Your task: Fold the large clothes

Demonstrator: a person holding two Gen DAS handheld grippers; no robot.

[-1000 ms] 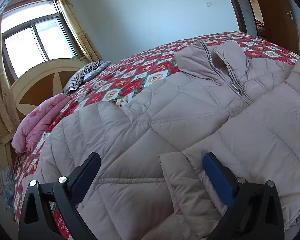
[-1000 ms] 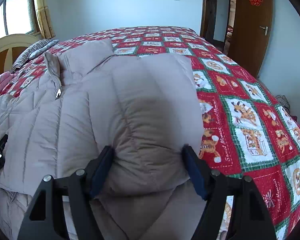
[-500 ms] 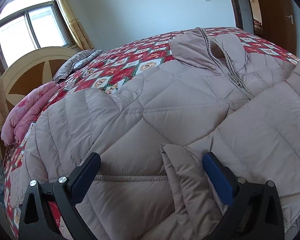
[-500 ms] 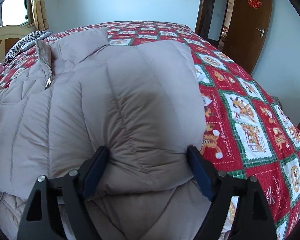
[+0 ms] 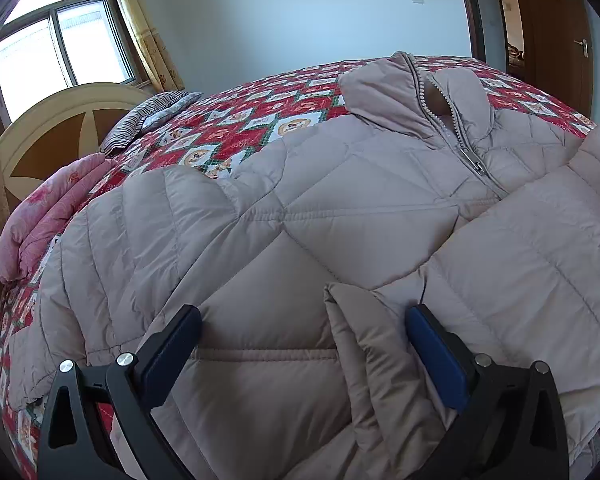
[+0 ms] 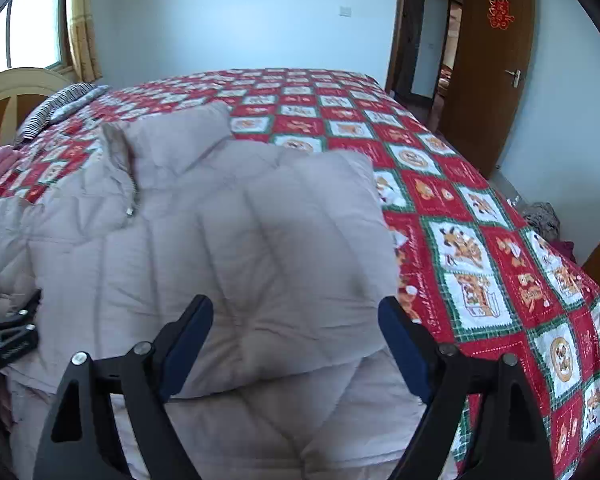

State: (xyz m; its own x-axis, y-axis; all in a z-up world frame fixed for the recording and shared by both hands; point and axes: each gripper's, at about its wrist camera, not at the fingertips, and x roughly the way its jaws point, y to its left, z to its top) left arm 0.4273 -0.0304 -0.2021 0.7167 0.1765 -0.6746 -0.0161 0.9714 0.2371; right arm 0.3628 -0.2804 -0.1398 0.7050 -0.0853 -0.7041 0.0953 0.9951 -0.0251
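Observation:
A beige quilted down jacket [image 5: 300, 240] lies front up on the bed, collar and zip [image 5: 452, 132] at the far side. One sleeve [image 5: 520, 272] is folded across its chest, and the cuff [image 5: 364, 340] lies between the fingers of my left gripper [image 5: 302, 312], close to the right pad. That gripper stands open just above the fabric. In the right wrist view the folded sleeve [image 6: 260, 248] bulges over the jacket's right side. My right gripper [image 6: 296, 304] hovers open over it, pads clear of the cloth. The left gripper [image 6: 12, 336] shows at that view's left edge.
A red patchwork bedcover [image 6: 480, 240] spreads to the right of the jacket. A striped pillow [image 5: 152, 116], a pink quilt [image 5: 52, 216] and the headboard [image 5: 60, 120] are at the left. A brown door [image 6: 496, 72] stands open at the far right, with a heap of cloth [image 6: 544, 216] on the floor.
My right gripper's jaws widened off the folded sleeve, and it rose and drew back. The left gripper tipped a little lower toward the jacket, staying open.

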